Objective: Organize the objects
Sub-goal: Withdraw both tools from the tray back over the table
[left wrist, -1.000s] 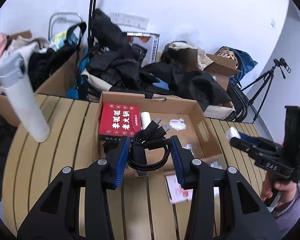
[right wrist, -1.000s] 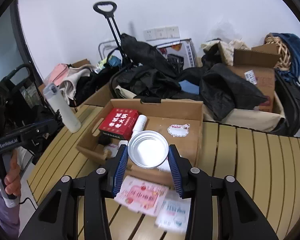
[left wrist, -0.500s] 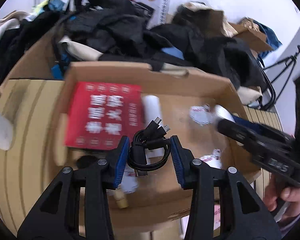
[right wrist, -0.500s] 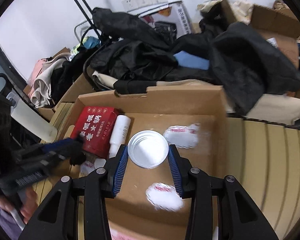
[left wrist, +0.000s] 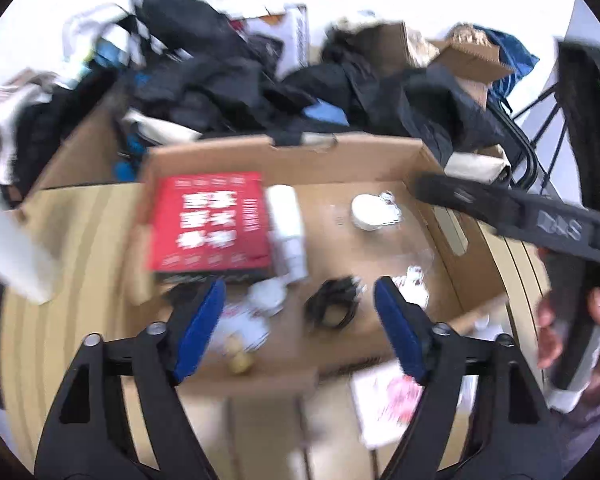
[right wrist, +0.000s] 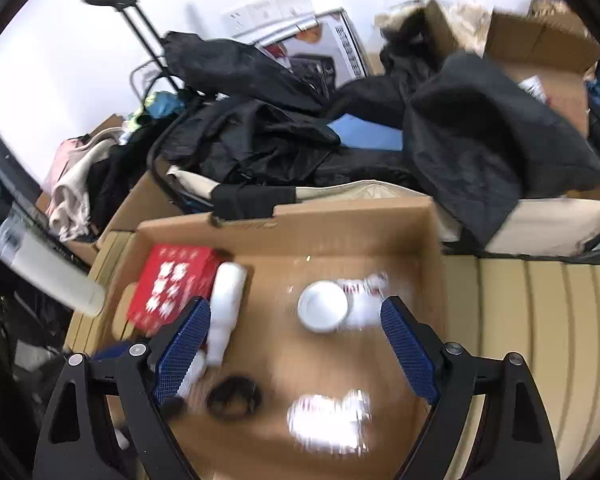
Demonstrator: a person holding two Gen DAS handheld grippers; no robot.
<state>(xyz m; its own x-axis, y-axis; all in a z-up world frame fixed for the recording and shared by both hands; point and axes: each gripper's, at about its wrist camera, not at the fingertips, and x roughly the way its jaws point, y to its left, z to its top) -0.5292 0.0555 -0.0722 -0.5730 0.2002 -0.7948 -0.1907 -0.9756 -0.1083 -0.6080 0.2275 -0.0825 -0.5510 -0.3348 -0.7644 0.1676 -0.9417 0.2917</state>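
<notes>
Left gripper (left wrist: 296, 320) has just been opening and stands wide over the cardboard box (left wrist: 340, 152), nothing pinched; the black cable coil (left wrist: 332, 306) lies loose on the box floor between its fingers. Right gripper (right wrist: 296, 344) has spread wide too, with the white lid (right wrist: 323, 306) lying free in the box. A red packet (left wrist: 210, 222) and white bottle (left wrist: 286, 232) sit at the box's left side. The box rests on a slatted wooden table (right wrist: 540, 320), with dark clothes (right wrist: 260, 136) heaped behind it against a white wall.
</notes>
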